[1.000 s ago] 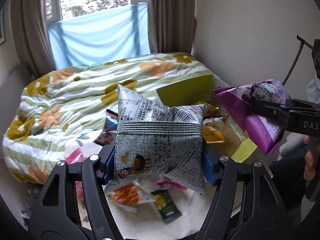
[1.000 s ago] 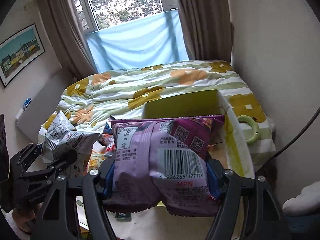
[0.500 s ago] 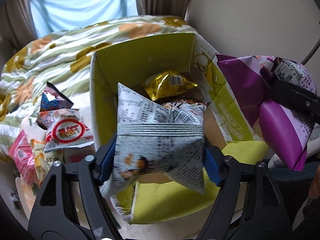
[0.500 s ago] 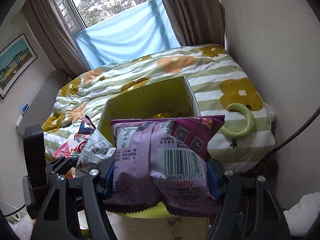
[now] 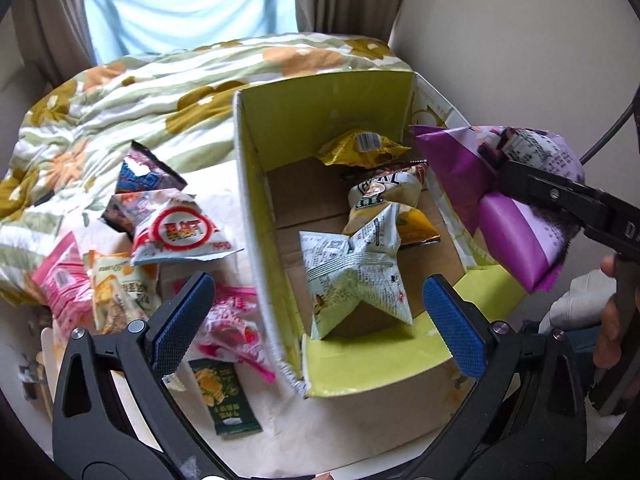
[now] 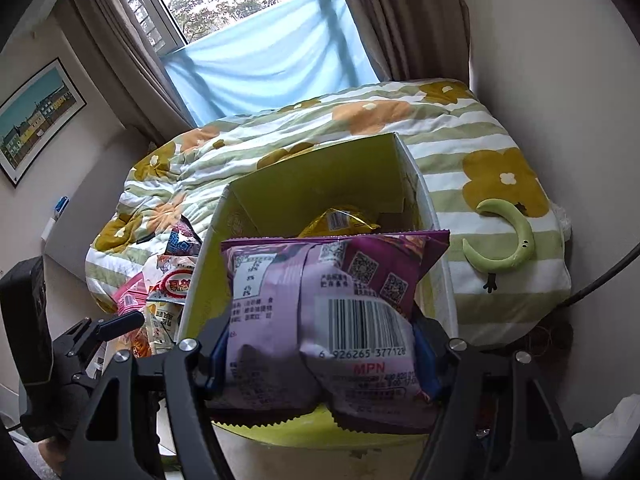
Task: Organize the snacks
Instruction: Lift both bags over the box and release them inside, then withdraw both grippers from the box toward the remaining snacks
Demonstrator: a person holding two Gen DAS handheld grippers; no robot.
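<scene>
My left gripper (image 5: 316, 312) is open and empty above the near end of a cardboard box with a yellow-green lining (image 5: 320, 120). A pale grey-green snack bag (image 5: 356, 276) lies loose inside the box, beside a gold bag (image 5: 360, 148) and a cream bag (image 5: 380, 200). My right gripper (image 6: 320, 344) is shut on a purple snack bag (image 6: 320, 308) and holds it above the box's near edge (image 6: 200, 264). The purple bag also shows at the right of the left wrist view (image 5: 516, 216).
Several loose snack bags lie left of the box: a red-and-white bag (image 5: 180, 232), a pink bag (image 5: 60, 280), a dark green packet (image 5: 224, 400). A floral quilt (image 5: 160, 80) covers the bed behind. A green crescent toy (image 6: 508, 240) lies right of the box.
My left gripper opened and let the pale grey-green bag drop into the box. Both grippers moved over the box; the right one still holds the purple bag.
</scene>
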